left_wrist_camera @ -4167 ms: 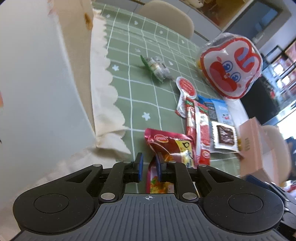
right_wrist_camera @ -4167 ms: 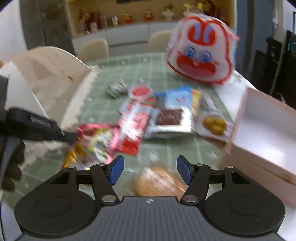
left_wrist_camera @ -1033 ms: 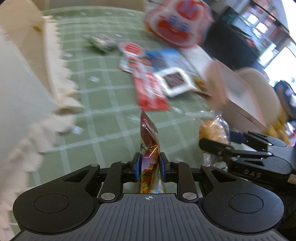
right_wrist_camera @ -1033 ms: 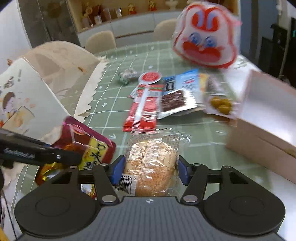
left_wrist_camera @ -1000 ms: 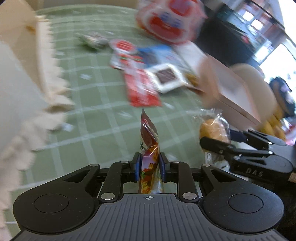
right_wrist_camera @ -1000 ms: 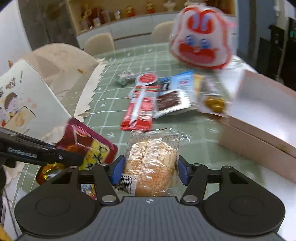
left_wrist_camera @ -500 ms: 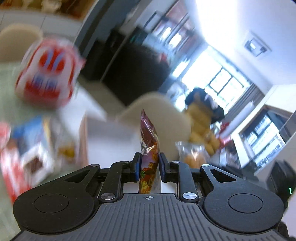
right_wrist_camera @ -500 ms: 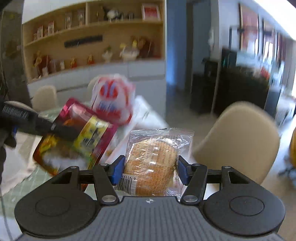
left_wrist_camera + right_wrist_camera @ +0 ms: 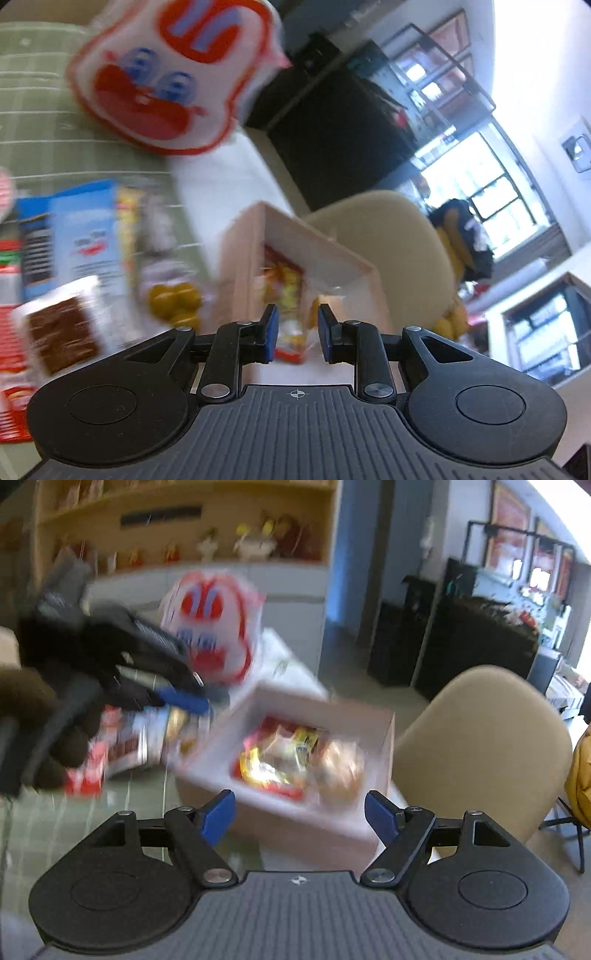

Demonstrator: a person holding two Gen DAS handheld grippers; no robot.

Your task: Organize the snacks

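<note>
Though motion blurs them, 2 snack packets (image 9: 295, 760) lie in the box (image 9: 288, 823).

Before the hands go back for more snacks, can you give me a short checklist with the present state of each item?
1. Red and yellow snack bag inside the pink box: ok.
2. Wrapped bun inside the box beside it: ok.
3. Right gripper empty, jaws just opened wide: ok.
4. Left gripper empty, jaws slightly apart, nothing pinched: ok.
5. Snacks all sorted: not ok; brownie pack and blue packet remain on the table.
6. Bag lying flat in the box: cannot tell, blurred.
</note>
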